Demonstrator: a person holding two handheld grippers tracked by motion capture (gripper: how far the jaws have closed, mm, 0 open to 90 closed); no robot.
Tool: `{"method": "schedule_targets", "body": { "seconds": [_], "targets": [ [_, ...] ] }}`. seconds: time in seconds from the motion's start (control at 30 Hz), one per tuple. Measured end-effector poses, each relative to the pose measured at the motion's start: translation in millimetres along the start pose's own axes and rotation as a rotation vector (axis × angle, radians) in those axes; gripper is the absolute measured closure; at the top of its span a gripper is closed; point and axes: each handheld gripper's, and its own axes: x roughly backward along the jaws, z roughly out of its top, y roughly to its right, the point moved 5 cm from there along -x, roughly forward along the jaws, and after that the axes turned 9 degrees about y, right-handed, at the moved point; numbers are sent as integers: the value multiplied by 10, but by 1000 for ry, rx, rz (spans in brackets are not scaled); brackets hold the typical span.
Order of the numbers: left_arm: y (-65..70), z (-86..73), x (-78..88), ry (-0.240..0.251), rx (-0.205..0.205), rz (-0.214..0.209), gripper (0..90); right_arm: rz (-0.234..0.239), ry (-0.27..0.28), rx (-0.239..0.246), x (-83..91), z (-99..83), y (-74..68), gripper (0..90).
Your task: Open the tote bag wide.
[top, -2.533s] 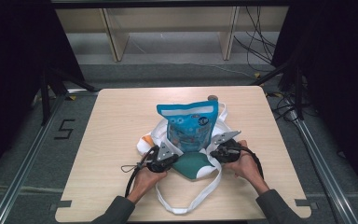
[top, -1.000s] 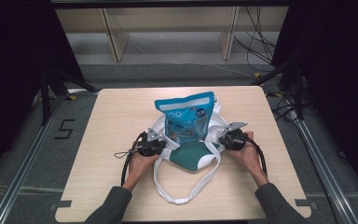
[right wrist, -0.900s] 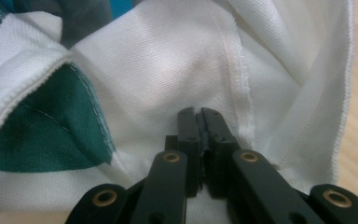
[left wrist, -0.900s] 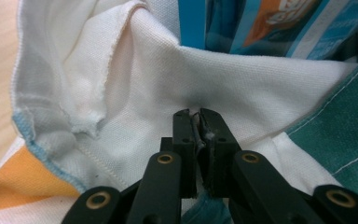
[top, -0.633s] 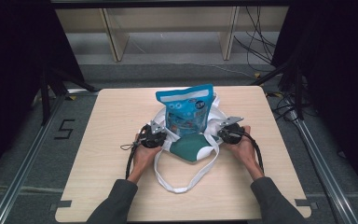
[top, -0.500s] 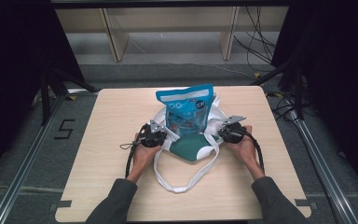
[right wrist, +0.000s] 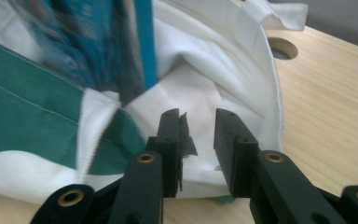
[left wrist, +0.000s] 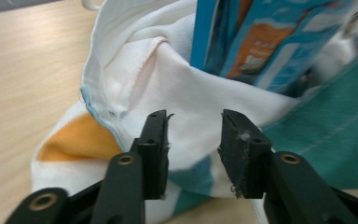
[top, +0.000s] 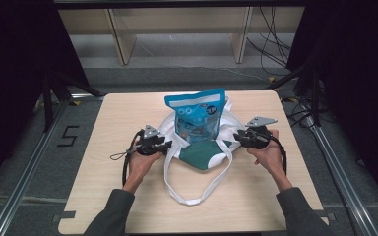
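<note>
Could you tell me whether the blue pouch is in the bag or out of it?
In: the pouch stands upright, its lower part inside the bag and its top sticking out.

1. Both forearms come in from the bottom of the high view, sleeves dark, each hand wrapped around a gripper
2. The left gripper (top: pixel 163 145) points inward to the right; its jaws have just been opening and stand apart, pressing on nothing
3. The right gripper (top: pixel 236 136) points inward to the left, facing the other; its jaws have likewise just been opening, a clear gap between them
4. Both hands sit at about the same level, well apart
</note>
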Motion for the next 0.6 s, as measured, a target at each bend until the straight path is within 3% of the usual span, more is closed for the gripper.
{"method": "schedule_targets", "body": {
  "seconds": [0.07, 0.1, 0.13, 0.33, 0.5, 0.6],
  "targets": [
    [35, 5, 59, 3, 28, -27, 557, -3, 20, 5, 32, 27, -25, 675],
    [53, 11, 79, 3, 12, -32, 548, -4, 17, -17, 57, 39, -59, 657],
    [80, 16, 95, 4, 5, -32, 542, -9, 30, -1, 70, 56, -50, 648],
    [236, 71, 228, 14, -39, -56, 462, 11, 18, -11, 163, 73, -140, 552],
    [269, 122, 351, 39, -37, -34, 413, 31, 25, -30, 261, 95, -206, 496],
    [300, 82, 391, 31, -40, -48, 394, 46, 9, -30, 316, 73, -250, 476]
  ]
}}
